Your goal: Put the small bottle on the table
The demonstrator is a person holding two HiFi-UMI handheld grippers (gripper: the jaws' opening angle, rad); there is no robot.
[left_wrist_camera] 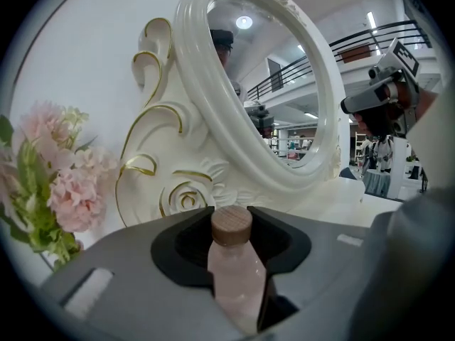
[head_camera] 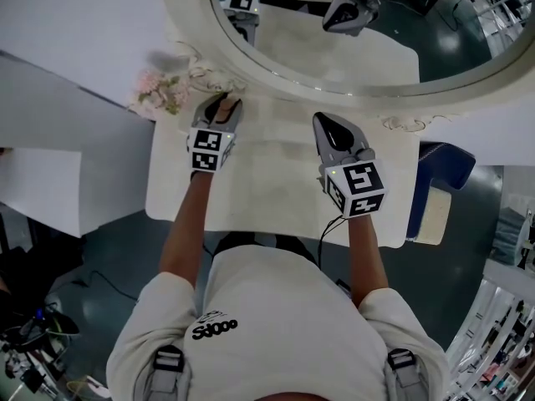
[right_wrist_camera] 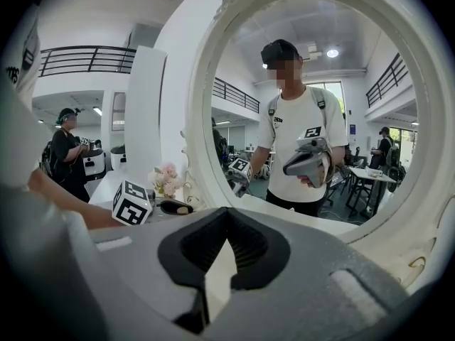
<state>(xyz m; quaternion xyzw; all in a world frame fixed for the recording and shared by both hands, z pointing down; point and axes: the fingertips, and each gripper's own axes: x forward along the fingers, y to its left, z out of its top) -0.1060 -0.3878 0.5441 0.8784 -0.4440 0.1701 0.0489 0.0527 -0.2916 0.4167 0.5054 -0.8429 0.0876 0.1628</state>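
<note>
Surface: cream dressing table (head_camera: 276,195) against a white wall, with an oval mirror in a white carved frame (head_camera: 288,80) trimmed in gold scrolls standing at its back edge. A bunch of pink artificial flowers (head_camera: 159,90) sits at the table's back left corner, beside the frame.

Left gripper (head_camera: 224,109): points toward the foot of the mirror frame, just right of the flowers. Jaws apart. Between them stands 1 small pale pink bottle (left_wrist_camera: 236,279) with a round wooden cap, upright. A dark gap shows between the bottle and the right jaw, so it is not clamped. The jaws hide the bottle's base, so contact with the table cannot be confirmed.

Right gripper (head_camera: 323,124): over the table's right half, well apart from the left gripper, aimed at the mirror. Jaw tips meet, nothing between them; only a sliver of tabletop shows behind the tips.

The mirror reflects both grippers and the person in a white T-shirt.
</note>
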